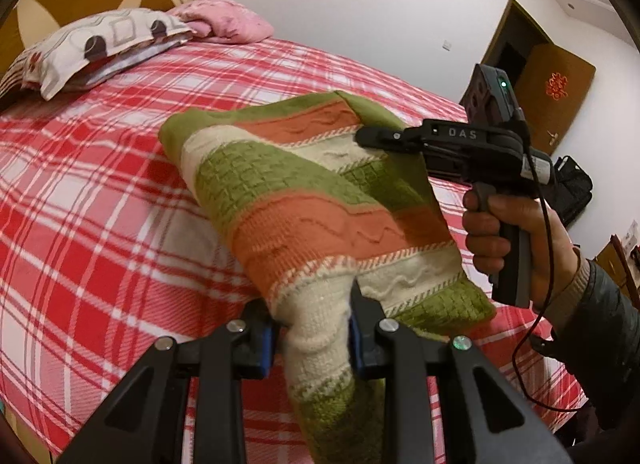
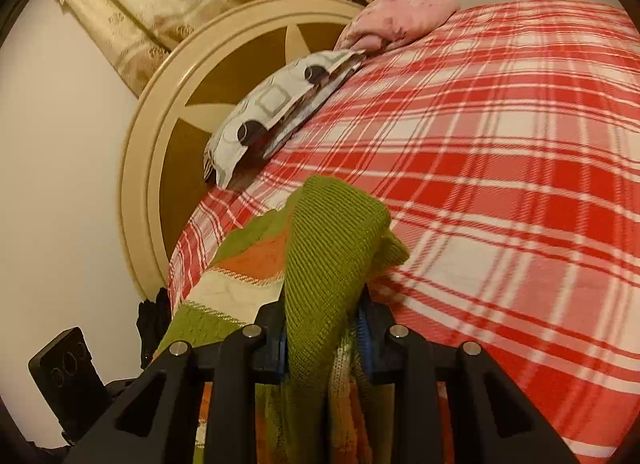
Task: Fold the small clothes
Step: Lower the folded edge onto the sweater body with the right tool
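Observation:
A small knitted sweater (image 1: pixel 304 200) with green, orange and cream stripes hangs in the air above the bed. My left gripper (image 1: pixel 312 328) is shut on a cream part of it near the bottom of the left wrist view. My right gripper (image 1: pixel 374 136) shows there at the right, held by a hand, shut on the sweater's upper green edge. In the right wrist view the right gripper (image 2: pixel 324 324) pinches a green ribbed fold of the sweater (image 2: pixel 332 240), which drapes down between the fingers.
The bed has a red and white plaid cover (image 1: pixel 100 192). A patterned pillow (image 1: pixel 92 48) and a pink pillow (image 1: pixel 228 20) lie at the round headboard (image 2: pixel 168 136). A brown door (image 1: pixel 556 92) and a black bag (image 1: pixel 572 188) are to the right.

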`<move>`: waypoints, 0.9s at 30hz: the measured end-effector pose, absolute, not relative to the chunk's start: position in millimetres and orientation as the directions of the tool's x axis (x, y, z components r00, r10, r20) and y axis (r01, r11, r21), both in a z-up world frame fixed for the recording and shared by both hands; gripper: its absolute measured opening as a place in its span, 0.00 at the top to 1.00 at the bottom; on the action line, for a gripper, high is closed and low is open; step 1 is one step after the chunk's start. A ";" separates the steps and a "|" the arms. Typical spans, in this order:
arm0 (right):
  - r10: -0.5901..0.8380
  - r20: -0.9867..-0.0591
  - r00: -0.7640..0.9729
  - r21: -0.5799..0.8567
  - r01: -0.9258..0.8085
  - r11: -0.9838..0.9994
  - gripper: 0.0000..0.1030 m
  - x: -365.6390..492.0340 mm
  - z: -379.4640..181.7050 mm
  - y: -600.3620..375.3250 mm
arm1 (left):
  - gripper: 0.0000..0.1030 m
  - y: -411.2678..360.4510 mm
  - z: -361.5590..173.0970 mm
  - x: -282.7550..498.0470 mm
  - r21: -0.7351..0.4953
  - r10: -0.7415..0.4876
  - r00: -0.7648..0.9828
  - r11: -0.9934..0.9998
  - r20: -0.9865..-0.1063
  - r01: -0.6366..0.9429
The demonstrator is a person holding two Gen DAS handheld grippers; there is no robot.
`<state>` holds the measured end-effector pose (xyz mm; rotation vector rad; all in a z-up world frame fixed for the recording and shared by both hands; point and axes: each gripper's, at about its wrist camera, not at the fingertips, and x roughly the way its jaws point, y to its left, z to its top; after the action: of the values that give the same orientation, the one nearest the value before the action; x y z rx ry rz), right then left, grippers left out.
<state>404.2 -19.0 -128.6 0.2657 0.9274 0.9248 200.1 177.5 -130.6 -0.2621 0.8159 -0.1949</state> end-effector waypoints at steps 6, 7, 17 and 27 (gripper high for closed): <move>0.761 -0.595 0.259 0.547 -0.562 0.620 0.73 407.5 -136.2 -5.2 | 0.72 184.9 -135.6 192.6 -0.332 -0.288 0.673 0.941 -0.682 0.067; 0.757 -0.601 0.257 0.545 -0.561 0.624 0.73 408.7 -137.8 -4.0 | 0.72 185.7 -136.6 193.8 -0.332 -0.289 0.673 0.941 -0.681 0.067; 0.726 -0.643 0.243 0.530 -0.543 0.651 0.73 415.2 -157.7 -3.6 | 0.71 190.4 -155.8 187.8 -0.337 -0.293 0.663 0.939 -0.689 0.064; 0.715 -0.662 0.226 0.528 -0.537 0.658 0.62 399.1 -157.8 -16.1 | 0.70 192.2 -157.4 187.4 -0.342 -0.294 0.663 0.938 -0.688 0.061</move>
<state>399.1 -16.1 -157.8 0.2030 1.0258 0.8710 187.4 192.2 -157.4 -0.3032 0.8243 -0.2039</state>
